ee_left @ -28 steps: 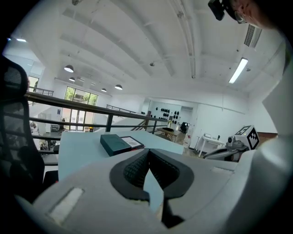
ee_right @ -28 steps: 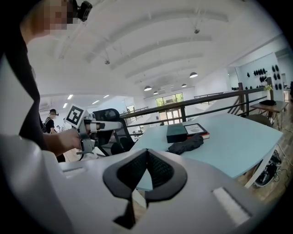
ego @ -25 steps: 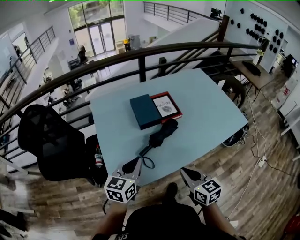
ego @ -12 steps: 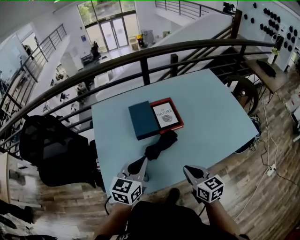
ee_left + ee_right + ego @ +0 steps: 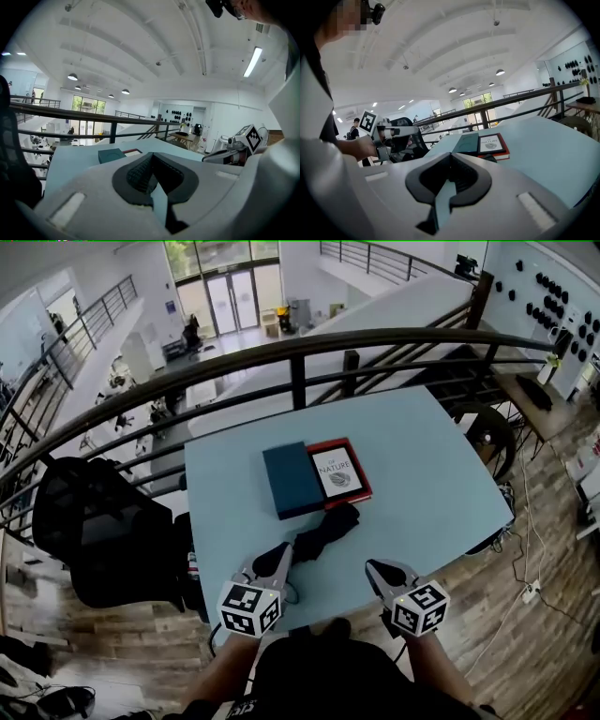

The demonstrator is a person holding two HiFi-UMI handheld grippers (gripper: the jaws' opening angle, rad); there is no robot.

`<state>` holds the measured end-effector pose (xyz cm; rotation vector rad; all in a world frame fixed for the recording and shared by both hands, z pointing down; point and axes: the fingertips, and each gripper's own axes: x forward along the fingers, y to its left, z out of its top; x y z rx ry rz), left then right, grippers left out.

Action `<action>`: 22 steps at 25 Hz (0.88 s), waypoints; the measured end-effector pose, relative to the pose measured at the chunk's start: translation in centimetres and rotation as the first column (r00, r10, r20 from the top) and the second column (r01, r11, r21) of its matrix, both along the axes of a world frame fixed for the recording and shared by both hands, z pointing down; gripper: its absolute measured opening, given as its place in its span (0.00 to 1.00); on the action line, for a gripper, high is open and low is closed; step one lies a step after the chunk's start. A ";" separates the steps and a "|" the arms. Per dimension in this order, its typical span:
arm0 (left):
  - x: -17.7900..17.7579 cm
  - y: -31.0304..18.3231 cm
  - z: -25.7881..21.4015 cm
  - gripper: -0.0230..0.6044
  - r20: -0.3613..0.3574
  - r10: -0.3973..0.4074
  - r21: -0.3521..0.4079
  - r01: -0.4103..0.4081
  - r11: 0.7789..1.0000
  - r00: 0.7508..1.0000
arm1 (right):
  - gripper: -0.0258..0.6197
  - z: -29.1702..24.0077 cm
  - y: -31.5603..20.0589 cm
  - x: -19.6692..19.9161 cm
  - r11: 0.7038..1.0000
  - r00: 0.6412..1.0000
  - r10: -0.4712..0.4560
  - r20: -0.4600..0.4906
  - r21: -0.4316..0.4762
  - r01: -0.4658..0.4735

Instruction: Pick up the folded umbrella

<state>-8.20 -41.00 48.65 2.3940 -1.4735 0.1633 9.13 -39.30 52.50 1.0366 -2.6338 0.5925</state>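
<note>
Well, from the head view there is one light-blue table (image 5: pixel 431 474), and on it lie one folded black umbrella (image 5: pixel 326 529) and two books side by side: one dark teal book (image 5: pixel 292 480) and one red book (image 5: pixel 340 472). The umbrella lies slantwise near the table's near edge, its far end just beside the red book. Two grippers hang over that near edge. The left gripper (image 5: pixel 284 552) overlaps the umbrella's near end, and this view does not show whether they touch. The right gripper (image 5: pixel 372 566) stands apart to the umbrella's right. One black chair (image 5: pixel 94 531) stands left of the table, and one dark railing (image 5: pixel 296 348) curves behind it.

In the left gripper view, the left gripper (image 5: pixel 152 174) has its jaws pressed together with nothing between them. Beyond lie the table (image 5: pixel 70 164), the teal book (image 5: pixel 111 155) and an edge of the red book (image 5: pixel 132 151). The right gripper (image 5: pixel 208 158) shows at the right. The umbrella is out of sight here.

In the right gripper view, the right gripper (image 5: pixel 451 180) likewise has its jaws together and empty. Both books (image 5: pixel 466 143) (image 5: pixel 492 144) lie ahead, with a dark bit of the umbrella (image 5: pixel 489 158) just before the red one. The left gripper (image 5: pixel 412 130) shows at the left.
</note>
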 end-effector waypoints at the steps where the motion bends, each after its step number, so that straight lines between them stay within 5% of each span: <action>1: -0.4 -0.2 0.0 0.04 -0.007 0.003 0.002 -0.003 1.000 1.000 | 0.04 -0.3 -0.1 -0.8 1.000 1.000 -0.007 -0.009 0.008 0.007; 12: -2.4 -3.9 1.0 0.04 0.011 0.069 0.012 -0.069 0.998 0.998 | 0.04 -2.3 -2.9 -4.7 0.996 0.997 -0.013 -0.081 0.082 0.020; 22: 1.3 -7.8 7.1 0.05 0.105 0.135 -0.136 -0.121 0.983 0.985 | 0.04 -0.1 -6.3 -2.1 0.999 0.997 -0.027 -0.075 0.038 0.030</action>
